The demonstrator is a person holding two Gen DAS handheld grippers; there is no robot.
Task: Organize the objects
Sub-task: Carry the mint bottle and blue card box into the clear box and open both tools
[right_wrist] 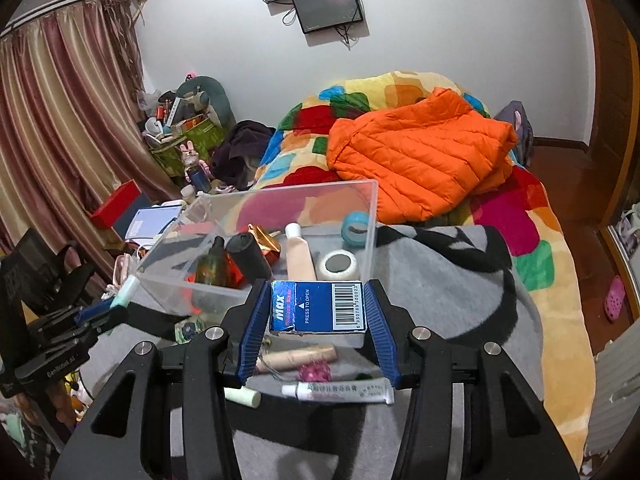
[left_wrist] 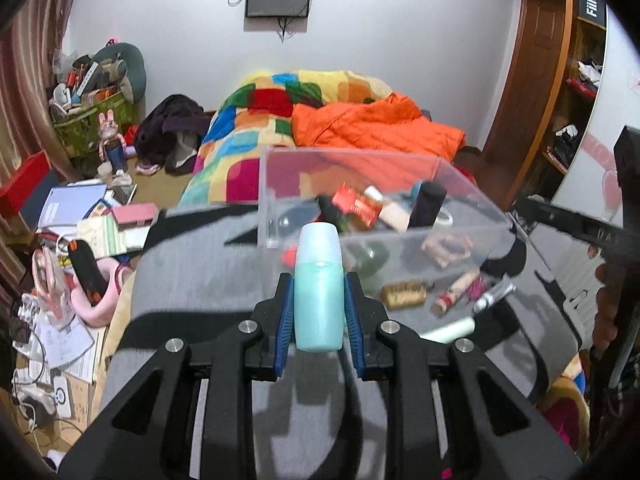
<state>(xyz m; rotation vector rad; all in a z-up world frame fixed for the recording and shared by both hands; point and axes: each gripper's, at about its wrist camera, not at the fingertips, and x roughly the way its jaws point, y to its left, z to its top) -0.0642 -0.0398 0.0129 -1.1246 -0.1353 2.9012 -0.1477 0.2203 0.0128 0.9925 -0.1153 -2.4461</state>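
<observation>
Teal bottle [left_wrist: 319, 304] clamped in left gripper [left_wrist: 319, 280]; blue box [right_wrist: 318, 307] clamped in right gripper [right_wrist: 318, 300].

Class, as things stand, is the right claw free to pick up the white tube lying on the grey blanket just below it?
Probably not yet. The right claw is shut on a blue box, so its pads are occupied, though nothing covers the white tube.

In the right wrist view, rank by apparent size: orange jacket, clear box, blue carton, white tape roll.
1. orange jacket
2. clear box, close to the jacket, so unsure
3. blue carton, enlarged by nearness to the camera
4. white tape roll
</observation>
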